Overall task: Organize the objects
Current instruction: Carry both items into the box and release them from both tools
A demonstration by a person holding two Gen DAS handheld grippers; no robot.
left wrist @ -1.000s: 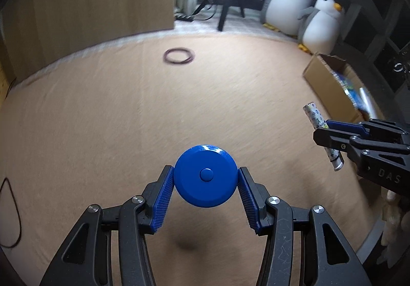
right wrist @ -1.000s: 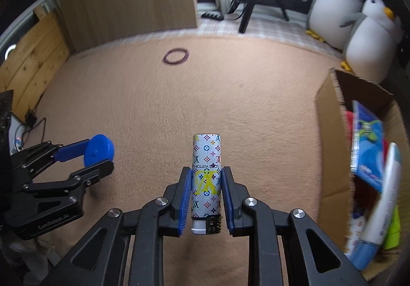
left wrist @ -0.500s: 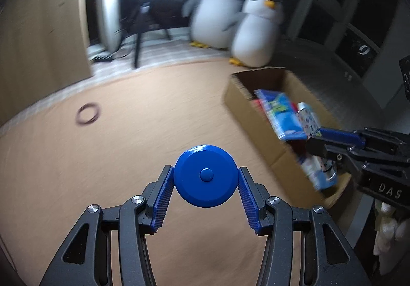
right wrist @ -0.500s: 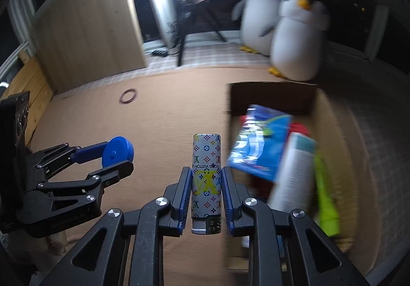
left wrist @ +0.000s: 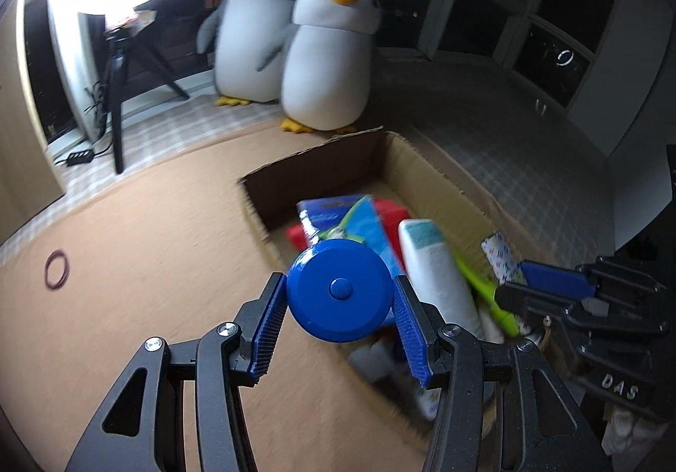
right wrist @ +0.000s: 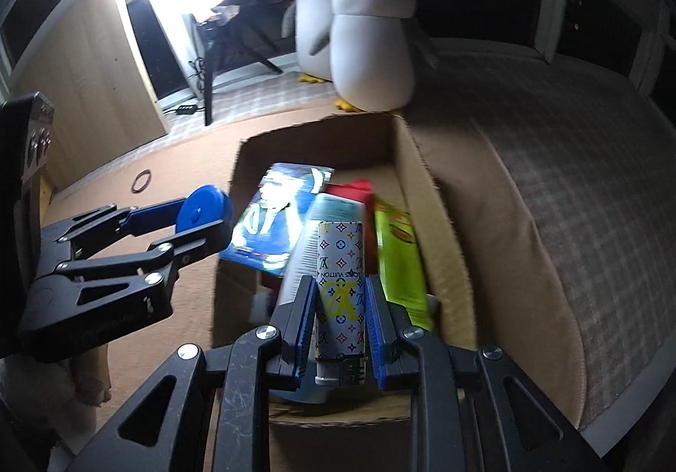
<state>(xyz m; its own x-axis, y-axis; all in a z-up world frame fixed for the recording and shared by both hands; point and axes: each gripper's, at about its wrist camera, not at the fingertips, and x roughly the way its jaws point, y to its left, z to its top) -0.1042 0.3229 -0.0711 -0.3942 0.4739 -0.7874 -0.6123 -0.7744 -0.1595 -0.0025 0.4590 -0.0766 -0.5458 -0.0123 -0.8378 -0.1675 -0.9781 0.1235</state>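
Both jaws are clamped on cargo: my left gripper stands about half open because the blue round tape measure fills that width, its rim pinched between the ribbed blue pads with the flat face and centre button turned toward the camera, while my right gripper is nearly closed on the slim patterned lighter, held upright by its lower body so the top sticks out ahead of the fingertips. I judge both are held this way so each can simply be let go into the cardboard box, which sits open on the tan carpet and already holds a blue packet, a white tube and a green packet. From the right wrist view the lighter hangs over the box's near end, above the tube. From the left wrist view the tape measure hovers at the box's near left wall, about over its edge. One thing lies loose, a dark ring well apart on the carpet.
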